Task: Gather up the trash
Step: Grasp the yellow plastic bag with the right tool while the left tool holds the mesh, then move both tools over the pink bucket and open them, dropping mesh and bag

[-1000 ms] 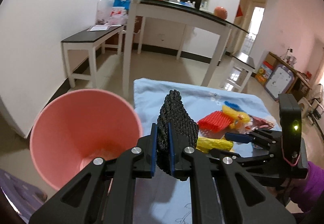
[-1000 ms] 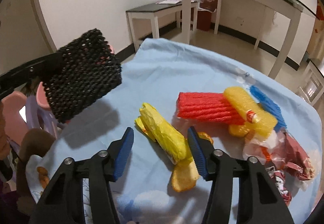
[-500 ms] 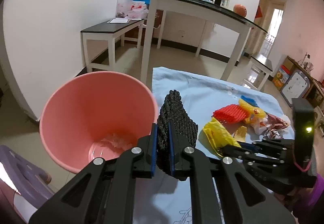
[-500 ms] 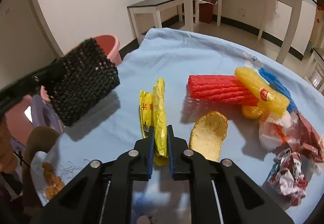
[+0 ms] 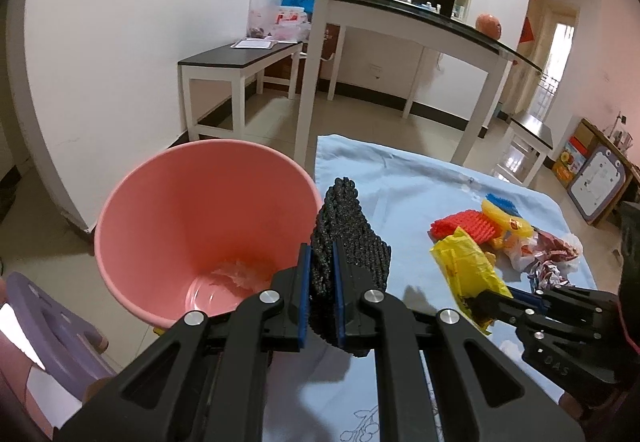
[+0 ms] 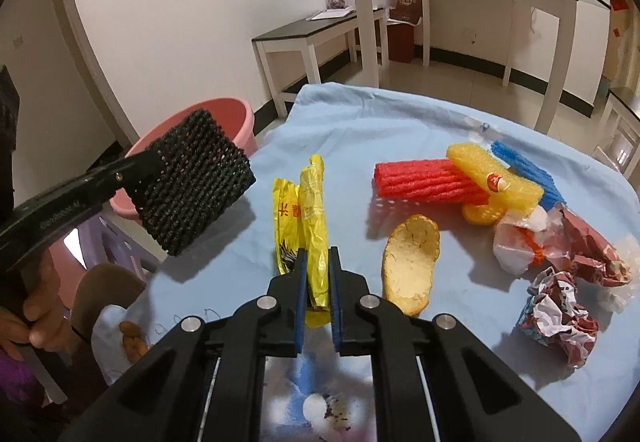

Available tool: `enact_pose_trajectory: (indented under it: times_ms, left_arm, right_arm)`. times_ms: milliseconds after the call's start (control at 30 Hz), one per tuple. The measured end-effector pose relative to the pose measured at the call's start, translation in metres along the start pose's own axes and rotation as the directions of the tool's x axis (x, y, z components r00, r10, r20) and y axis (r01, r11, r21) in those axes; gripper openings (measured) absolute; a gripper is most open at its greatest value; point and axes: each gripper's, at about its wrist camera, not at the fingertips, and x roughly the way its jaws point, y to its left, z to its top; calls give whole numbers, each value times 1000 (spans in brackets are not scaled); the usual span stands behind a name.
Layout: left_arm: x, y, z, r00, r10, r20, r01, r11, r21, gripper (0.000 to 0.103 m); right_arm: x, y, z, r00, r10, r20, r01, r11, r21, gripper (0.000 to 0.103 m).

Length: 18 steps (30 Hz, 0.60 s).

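- A table draped in a pale blue cloth (image 6: pixel 360 130) is seen spread with litter, beside a round pink plastic bin (image 5: pixel 200 226) that stands on the floor at the table's left edge; a scrap of clear wrapping is seen at its bottom.
- A black foam fruit-net sleeve (image 5: pixel 348 242) is gripped between the blue pads of the left gripper (image 5: pixel 320 298), clamped tight on it and held at the bin's rim, above the cloth's edge.
- A crumpled yellow plastic wrapper (image 6: pixel 312 218) is pinched by the nearly closed jaws of the right gripper (image 6: pixel 318 298), its upper end standing up from the pads.
- A red foam net sleeve (image 6: pixel 424 178), a yellow one (image 6: pixel 492 174) lying over it and a blue one (image 6: pixel 524 170) are piled together, farther back on the cloth.
- A curved piece of orange peel (image 6: pixel 410 262) is left lying just right of the held wrapper.
- Crumpled printed paper (image 6: pixel 556 318) is seen at the right edge, near a red wrapper (image 6: pixel 588 246).
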Motion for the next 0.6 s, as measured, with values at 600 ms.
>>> enact_pose_trajectory:
  times_ms: [600]
  left_arm:
    - [-25, 37, 4, 991, 110, 71, -104, 991, -88, 10]
  right_arm:
    - [4, 48, 38, 996, 69, 49, -66, 996, -60, 9]
